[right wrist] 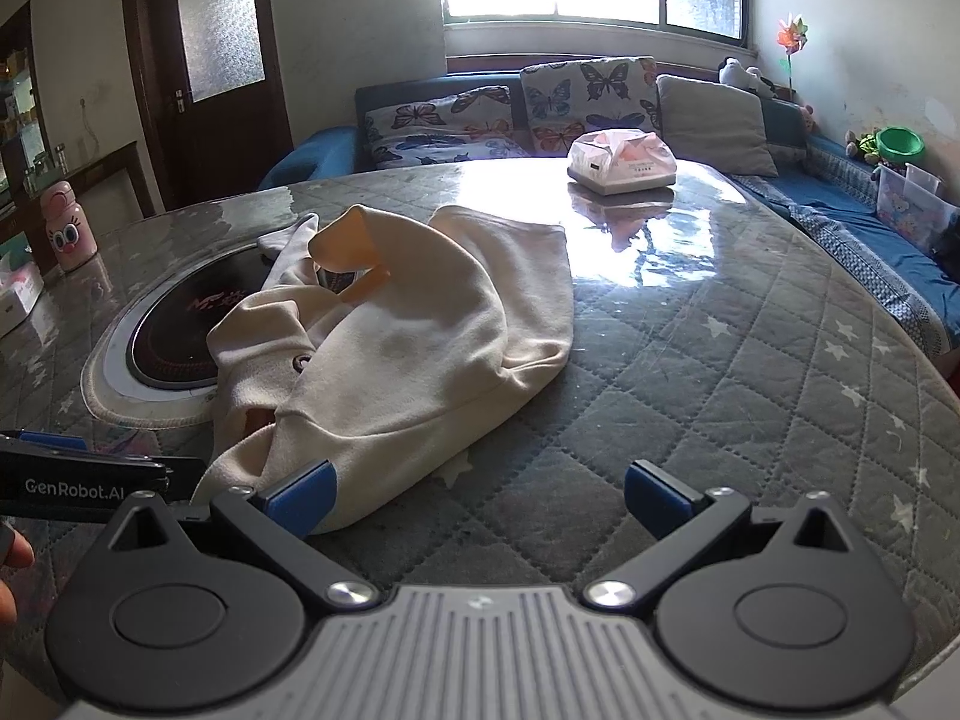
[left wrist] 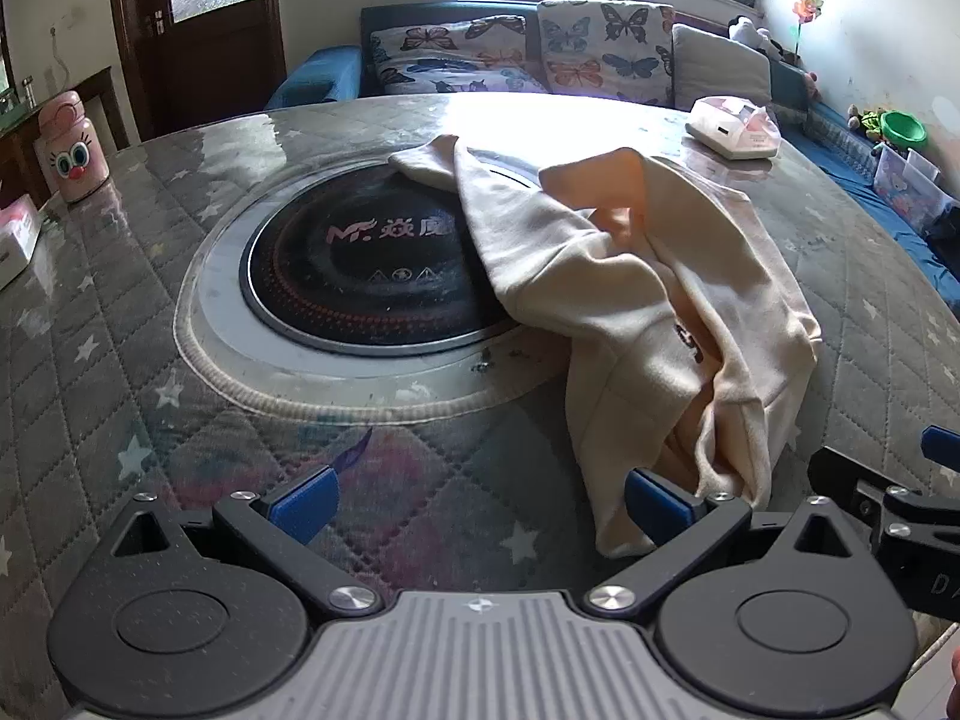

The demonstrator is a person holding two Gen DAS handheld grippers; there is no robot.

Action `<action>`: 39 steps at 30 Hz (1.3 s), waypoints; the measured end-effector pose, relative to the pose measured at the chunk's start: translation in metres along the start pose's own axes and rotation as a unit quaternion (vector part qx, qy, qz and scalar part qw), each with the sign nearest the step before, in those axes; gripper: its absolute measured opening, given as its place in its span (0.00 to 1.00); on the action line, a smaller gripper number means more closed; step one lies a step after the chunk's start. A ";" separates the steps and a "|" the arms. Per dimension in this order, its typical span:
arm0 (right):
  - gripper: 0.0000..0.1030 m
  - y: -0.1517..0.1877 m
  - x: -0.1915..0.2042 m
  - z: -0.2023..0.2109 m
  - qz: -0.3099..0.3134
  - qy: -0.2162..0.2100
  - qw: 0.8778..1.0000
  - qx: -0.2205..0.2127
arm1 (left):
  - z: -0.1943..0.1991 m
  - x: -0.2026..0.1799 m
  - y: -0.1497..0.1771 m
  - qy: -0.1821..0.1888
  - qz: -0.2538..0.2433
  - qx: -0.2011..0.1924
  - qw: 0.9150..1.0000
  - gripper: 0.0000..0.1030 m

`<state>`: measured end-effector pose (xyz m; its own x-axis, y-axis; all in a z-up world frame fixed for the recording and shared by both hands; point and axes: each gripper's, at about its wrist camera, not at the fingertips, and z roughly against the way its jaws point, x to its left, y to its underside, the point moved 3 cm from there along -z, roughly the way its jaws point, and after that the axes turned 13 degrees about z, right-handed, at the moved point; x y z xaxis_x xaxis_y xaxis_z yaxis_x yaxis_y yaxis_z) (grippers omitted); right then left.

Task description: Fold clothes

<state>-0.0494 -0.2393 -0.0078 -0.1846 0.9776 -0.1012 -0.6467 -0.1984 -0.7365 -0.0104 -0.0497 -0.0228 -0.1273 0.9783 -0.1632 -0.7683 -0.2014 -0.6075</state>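
Observation:
A cream garment with an orange lining (left wrist: 648, 294) lies crumpled on the quilted round table (left wrist: 120, 324), partly over the black cooktop. It also shows in the right wrist view (right wrist: 408, 348). My left gripper (left wrist: 477, 507) is open and empty, its right finger at the garment's near edge. My right gripper (right wrist: 477, 501) is open and empty, its left finger touching the garment's near hem. The right gripper's edge shows in the left wrist view (left wrist: 888, 498); the left gripper's edge shows in the right wrist view (right wrist: 90, 480).
A round induction cooktop (left wrist: 360, 264) is set into the table's middle. A tissue pack (right wrist: 621, 165) sits at the far side. A pink bottle (left wrist: 69, 147) and a box (left wrist: 15, 240) stand at the left. A sofa with cushions (right wrist: 540, 102) lies beyond.

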 end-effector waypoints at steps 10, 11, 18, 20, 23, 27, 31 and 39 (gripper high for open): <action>1.00 -0.010 0.000 -0.007 0.011 -0.003 1.000 -0.007 | -0.006 -0.003 -0.013 0.003 -0.010 -0.004 1.000 1.00; 1.00 -0.012 0.000 -0.008 0.014 -0.004 1.000 -0.009 | -0.007 -0.004 -0.015 0.003 -0.010 -0.005 1.000 1.00; 1.00 -0.024 -0.004 -0.016 0.026 -0.001 1.000 -0.013 | -0.013 -0.007 -0.029 0.002 -0.013 -0.010 1.000 1.00; 1.00 -0.027 -0.005 -0.019 0.027 -0.001 1.000 -0.013 | -0.015 -0.008 -0.032 0.003 -0.013 -0.010 1.000 1.00; 1.00 -0.032 -0.007 -0.025 0.029 0.001 0.999 -0.014 | -0.018 -0.010 -0.037 0.006 -0.014 -0.011 1.000 1.00; 1.00 -0.042 -0.010 -0.036 0.043 0.005 0.999 -0.015 | -0.025 -0.011 -0.048 0.013 -0.009 -0.010 1.000 1.00; 1.00 -0.055 -0.014 -0.049 0.050 0.006 0.999 -0.017 | -0.031 -0.012 -0.058 0.013 -0.005 -0.012 1.000 1.00; 0.96 -0.075 -0.017 -0.077 0.052 -0.003 0.999 -0.014 | -0.041 -0.012 -0.075 0.012 -0.003 -0.014 1.000 1.00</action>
<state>0.0588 -0.2362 -0.0021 -0.2541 0.9512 -0.1749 -0.6032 -0.2972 -0.7402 0.0742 -0.0483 -0.0076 -0.1077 0.9783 -0.1772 -0.7511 -0.1968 -0.6302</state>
